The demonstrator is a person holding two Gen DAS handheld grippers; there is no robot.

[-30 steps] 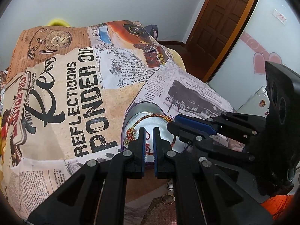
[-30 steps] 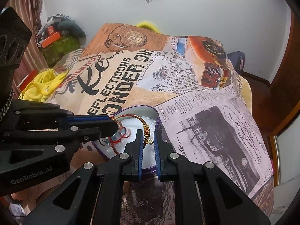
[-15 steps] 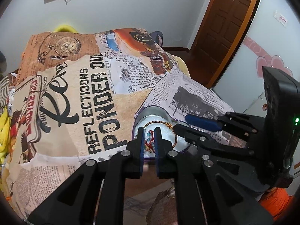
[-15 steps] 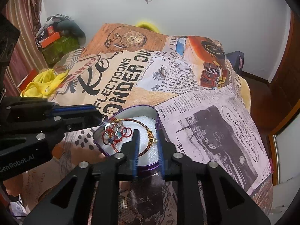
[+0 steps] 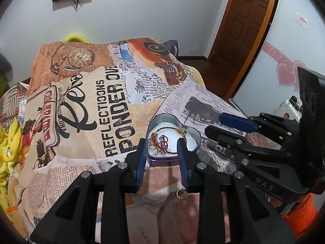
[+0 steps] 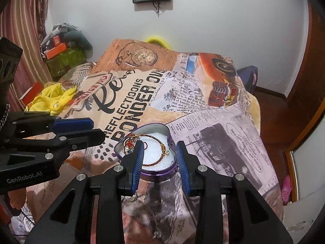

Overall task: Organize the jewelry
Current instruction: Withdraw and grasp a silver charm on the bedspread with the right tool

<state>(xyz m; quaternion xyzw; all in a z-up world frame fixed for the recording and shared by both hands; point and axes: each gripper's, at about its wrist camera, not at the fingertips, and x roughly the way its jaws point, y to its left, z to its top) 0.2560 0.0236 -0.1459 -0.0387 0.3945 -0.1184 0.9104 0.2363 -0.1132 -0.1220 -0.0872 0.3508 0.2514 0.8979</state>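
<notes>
A purple heart-shaped tin (image 5: pixel 195 134) (image 6: pixel 170 137) with a white lining sits on the printed bedspread. A red and gold braided bracelet (image 5: pixel 172 129) (image 6: pixel 156 140) with a red thread tangle lies inside it. My left gripper (image 5: pixel 162 145) is open and empty, raised just in front of the tin. My right gripper (image 6: pixel 160 148) is open and empty, also raised just in front of the tin. Each gripper shows side-on in the other's view, the right gripper (image 5: pixel 225 125) and the left gripper (image 6: pixel 91 129). A small gold ring (image 5: pixel 181 193) lies on the cloth below my left fingers.
The newspaper-print bedspread (image 6: pixel 142 93) covers the bed. Yellow cloth (image 6: pixel 52 97) and boxes (image 6: pixel 61 59) lie at the far left. A wooden door (image 5: pixel 247 20) stands at the right. A small trinket (image 6: pixel 157 232) lies on the cloth near me.
Both grippers opened, let go of the bracelet and drew back. The bracelet now lies inside the tin.
</notes>
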